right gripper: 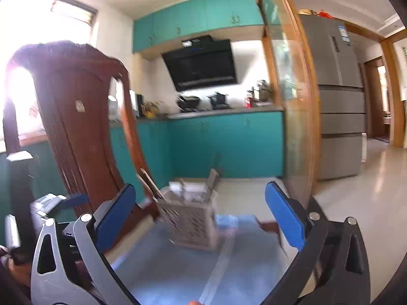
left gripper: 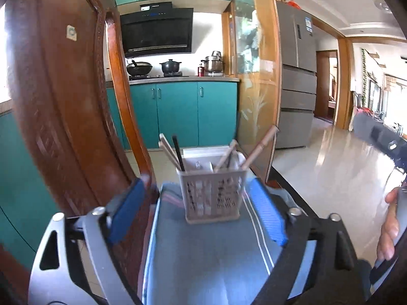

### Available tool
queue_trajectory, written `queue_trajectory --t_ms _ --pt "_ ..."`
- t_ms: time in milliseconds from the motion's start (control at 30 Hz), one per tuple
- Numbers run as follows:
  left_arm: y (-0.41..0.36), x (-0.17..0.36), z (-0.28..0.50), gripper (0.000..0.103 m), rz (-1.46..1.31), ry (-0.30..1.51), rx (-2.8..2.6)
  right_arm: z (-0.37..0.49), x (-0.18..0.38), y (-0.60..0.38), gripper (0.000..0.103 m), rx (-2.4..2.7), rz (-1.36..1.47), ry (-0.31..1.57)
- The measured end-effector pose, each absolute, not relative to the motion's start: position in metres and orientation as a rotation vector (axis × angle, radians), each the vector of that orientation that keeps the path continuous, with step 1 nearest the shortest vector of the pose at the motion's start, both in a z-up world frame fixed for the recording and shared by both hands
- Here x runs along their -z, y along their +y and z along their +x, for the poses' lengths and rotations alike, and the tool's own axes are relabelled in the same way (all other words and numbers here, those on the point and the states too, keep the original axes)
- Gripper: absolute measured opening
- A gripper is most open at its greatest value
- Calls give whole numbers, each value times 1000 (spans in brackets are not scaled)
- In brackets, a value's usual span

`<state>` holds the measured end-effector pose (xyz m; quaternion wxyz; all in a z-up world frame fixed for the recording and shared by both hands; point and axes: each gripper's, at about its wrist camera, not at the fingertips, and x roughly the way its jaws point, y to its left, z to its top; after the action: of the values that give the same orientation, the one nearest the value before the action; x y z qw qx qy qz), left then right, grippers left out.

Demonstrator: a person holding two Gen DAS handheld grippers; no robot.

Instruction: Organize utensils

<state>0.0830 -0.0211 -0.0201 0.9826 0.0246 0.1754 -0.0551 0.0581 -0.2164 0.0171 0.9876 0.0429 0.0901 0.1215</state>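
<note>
A pale plastic utensil basket [left gripper: 212, 195] stands upright on a blue-grey striped cloth [left gripper: 203, 254], holding several wooden chopsticks [left gripper: 259, 148], a black one and white utensils. My left gripper [left gripper: 201, 211] is open and empty, its blue pads [left gripper: 267, 216] wide to either side just short of the basket. In the right wrist view the same basket [right gripper: 190, 221] is blurred on the cloth [right gripper: 178, 267]. My right gripper [right gripper: 201, 218] is open and empty, a little short of it. The right gripper's dark body [left gripper: 381, 137] shows at the far right of the left view.
A carved wooden chair back [left gripper: 63, 101] rises close on the left, touching the cloth's left side; it also shows in the right view [right gripper: 76, 117]. The dark table edge [left gripper: 292, 188] drops off to the right. A glass sliding door [left gripper: 257, 71] and teal cabinets [left gripper: 178, 111] lie beyond.
</note>
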Motion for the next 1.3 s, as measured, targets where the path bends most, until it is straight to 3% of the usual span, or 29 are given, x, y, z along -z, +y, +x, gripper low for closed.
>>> queue_trajectory --t_ms 200,1300 --pt "-19 27 61 99 77 368 84 48 13 -213 100 -197 17 285" --pt "-16 17 45 99 60 364 105 43 33 -197 100 -170 -58 313"
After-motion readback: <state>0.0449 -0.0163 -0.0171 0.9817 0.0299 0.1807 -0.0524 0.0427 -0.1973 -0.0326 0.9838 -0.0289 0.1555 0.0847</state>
